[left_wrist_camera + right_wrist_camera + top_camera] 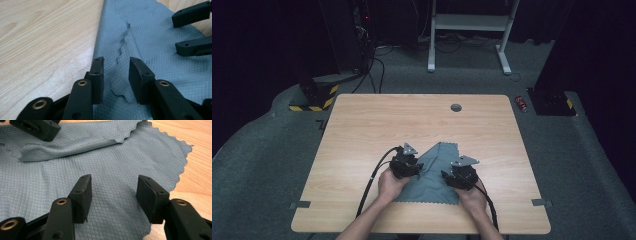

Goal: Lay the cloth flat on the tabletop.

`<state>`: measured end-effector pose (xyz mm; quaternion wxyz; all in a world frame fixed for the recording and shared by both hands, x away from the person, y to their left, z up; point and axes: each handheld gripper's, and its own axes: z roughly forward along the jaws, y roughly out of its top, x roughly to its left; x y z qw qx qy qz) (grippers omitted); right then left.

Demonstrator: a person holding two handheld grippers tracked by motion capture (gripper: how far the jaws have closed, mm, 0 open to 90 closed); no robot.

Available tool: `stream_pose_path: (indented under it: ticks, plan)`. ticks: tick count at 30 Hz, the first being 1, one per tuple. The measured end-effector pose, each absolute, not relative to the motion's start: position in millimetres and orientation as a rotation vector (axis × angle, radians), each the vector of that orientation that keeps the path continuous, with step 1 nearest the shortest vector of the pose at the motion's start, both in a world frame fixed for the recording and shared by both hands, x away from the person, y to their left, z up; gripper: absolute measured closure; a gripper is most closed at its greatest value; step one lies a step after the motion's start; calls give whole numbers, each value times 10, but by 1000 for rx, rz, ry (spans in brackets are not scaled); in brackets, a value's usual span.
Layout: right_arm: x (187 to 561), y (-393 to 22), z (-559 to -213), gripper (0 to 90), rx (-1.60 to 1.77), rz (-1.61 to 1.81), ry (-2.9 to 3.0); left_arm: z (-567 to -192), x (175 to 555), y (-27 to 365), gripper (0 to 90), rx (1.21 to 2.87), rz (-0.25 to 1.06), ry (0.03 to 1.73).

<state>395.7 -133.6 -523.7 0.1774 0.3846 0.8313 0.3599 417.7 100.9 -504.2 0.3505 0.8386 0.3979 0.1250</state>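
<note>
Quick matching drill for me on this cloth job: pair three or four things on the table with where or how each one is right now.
Things:
1. cloth
2. left gripper
3. right gripper
4. round grey cap

States:
A. far side of the table
B. jaws open over the scalloped folded edge
C. grey, one flap folded over
D. jaws open over flat cloth

Pairs: 1-C, 2-B, 3-D, 4-A
</note>
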Motion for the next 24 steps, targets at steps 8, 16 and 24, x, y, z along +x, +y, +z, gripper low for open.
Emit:
stream_pose_path:
  ticks: [8, 16, 24]
  plan:
    - [3957, -1336, -5237, 462, 1088, 1018, 2353, -5092, 4180, 942, 767, 2228, 319, 1008]
    - [3957, -1336, -5237, 461, 1088, 1018, 2353, -5054, 4192, 970, 899, 2223, 301, 991]
    - [3957, -1335, -5237, 461, 1089, 1019, 2353, -4785, 4334, 1170, 900, 2136, 351, 1032]
